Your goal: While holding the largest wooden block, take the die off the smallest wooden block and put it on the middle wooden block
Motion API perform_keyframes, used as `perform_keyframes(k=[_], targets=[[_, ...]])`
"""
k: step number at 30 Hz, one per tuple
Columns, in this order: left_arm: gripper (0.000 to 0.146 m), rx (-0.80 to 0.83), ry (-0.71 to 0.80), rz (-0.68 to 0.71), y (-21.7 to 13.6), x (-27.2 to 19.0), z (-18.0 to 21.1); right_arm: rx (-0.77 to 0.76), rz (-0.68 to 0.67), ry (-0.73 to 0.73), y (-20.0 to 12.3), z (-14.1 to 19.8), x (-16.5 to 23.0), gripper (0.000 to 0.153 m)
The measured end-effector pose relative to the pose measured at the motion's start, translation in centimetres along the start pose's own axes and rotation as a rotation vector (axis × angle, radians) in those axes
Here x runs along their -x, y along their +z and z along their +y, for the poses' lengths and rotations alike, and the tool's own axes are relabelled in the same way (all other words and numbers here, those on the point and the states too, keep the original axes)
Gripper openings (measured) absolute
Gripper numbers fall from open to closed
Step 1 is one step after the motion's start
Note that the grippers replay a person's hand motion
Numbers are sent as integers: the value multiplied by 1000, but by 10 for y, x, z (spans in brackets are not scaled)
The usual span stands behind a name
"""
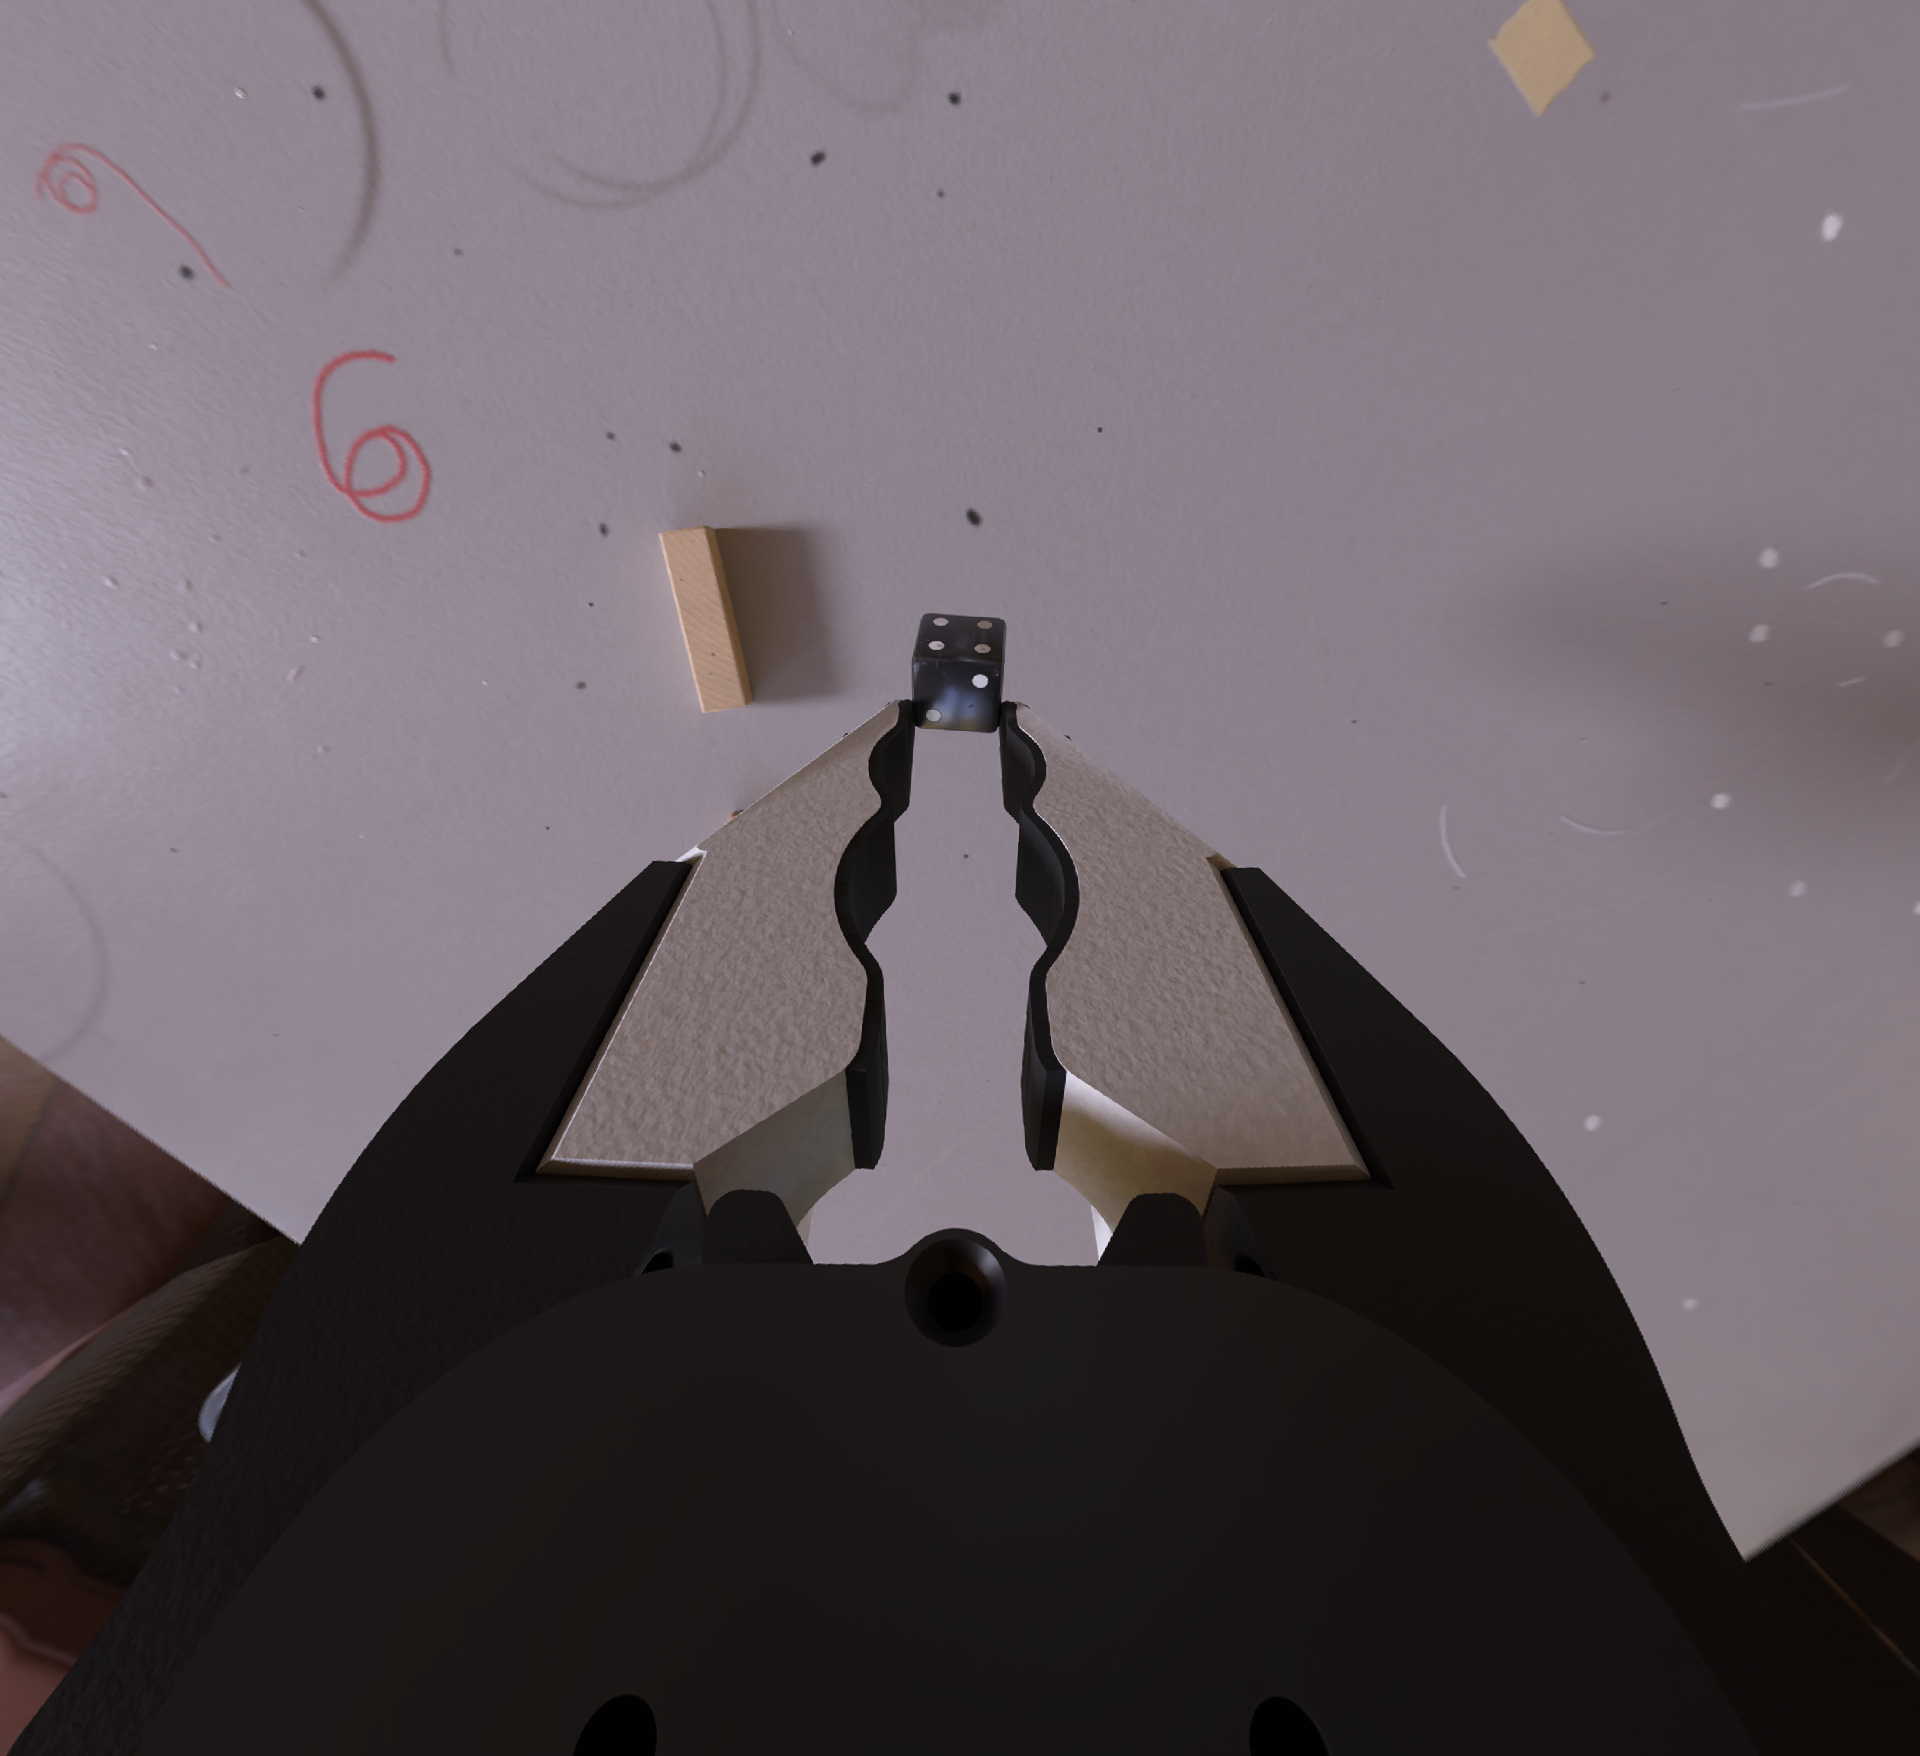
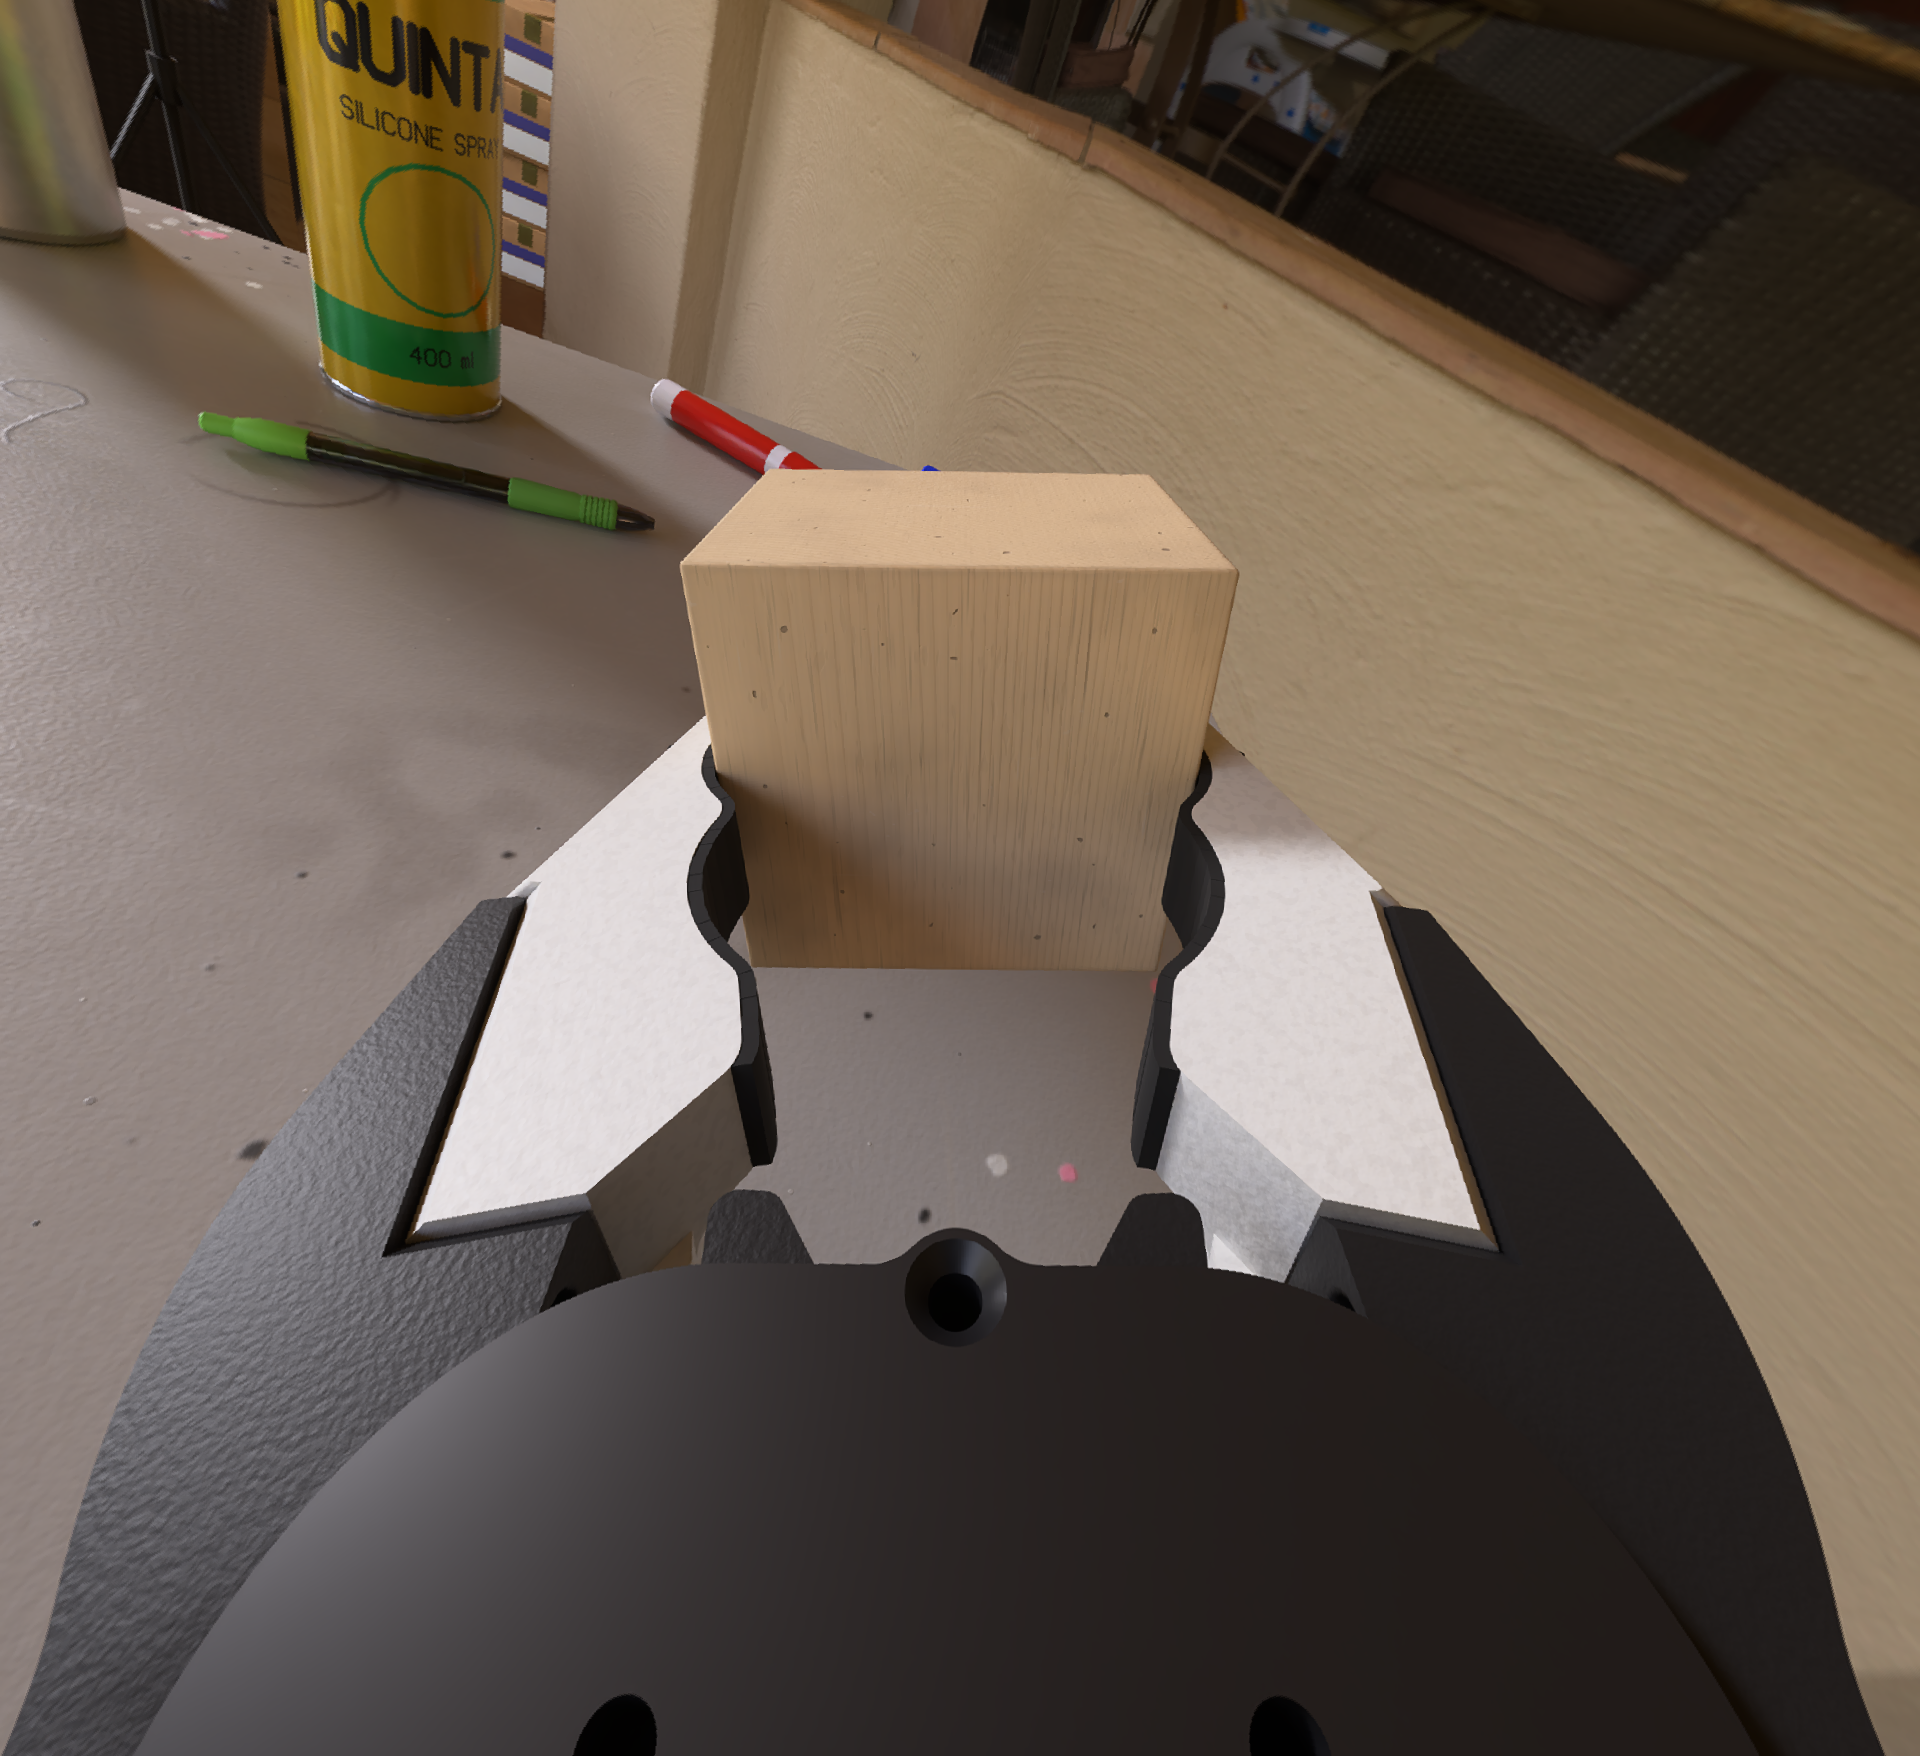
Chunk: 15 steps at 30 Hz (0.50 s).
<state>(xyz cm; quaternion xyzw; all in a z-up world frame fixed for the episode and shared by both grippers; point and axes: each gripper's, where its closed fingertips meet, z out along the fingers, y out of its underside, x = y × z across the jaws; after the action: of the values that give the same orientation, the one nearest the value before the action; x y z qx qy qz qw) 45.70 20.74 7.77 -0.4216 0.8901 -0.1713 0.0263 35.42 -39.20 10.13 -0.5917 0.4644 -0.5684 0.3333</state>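
Note:
In the left wrist view my left gripper (image 1: pixel 958 717) looks down on the table and is shut on a black die (image 1: pixel 958 662) with white pips, pinched at the fingertips. A narrow, long wooden block (image 1: pixel 707 620) lies on the table just left of the die. A small square wooden block (image 1: pixel 1541 44) lies far off at the upper right. In the right wrist view my right gripper (image 2: pixel 958 756) is shut on the large wooden cube (image 2: pixel 956 698), which fills the space between both fingers, above the table surface.
A yellow and green spray can (image 2: pixel 405 127) stands at the back left, with a green pen (image 2: pixel 416 468) and a red marker (image 2: pixel 732 433) lying near it. A grey metal cylinder (image 2: pixel 47 75) stands far left. The table's edge (image 1: pixel 145 1145) runs at lower left.

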Motion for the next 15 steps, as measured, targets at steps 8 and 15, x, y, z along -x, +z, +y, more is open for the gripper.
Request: perform_keyframes(k=[8,15], targets=[[16,-14,-87,92,1,-5,-4,0,1,6,-1,0,-1,82],[16,8,-108,92,10,-2,4,-1,0,19,-1,1,-2,82]])
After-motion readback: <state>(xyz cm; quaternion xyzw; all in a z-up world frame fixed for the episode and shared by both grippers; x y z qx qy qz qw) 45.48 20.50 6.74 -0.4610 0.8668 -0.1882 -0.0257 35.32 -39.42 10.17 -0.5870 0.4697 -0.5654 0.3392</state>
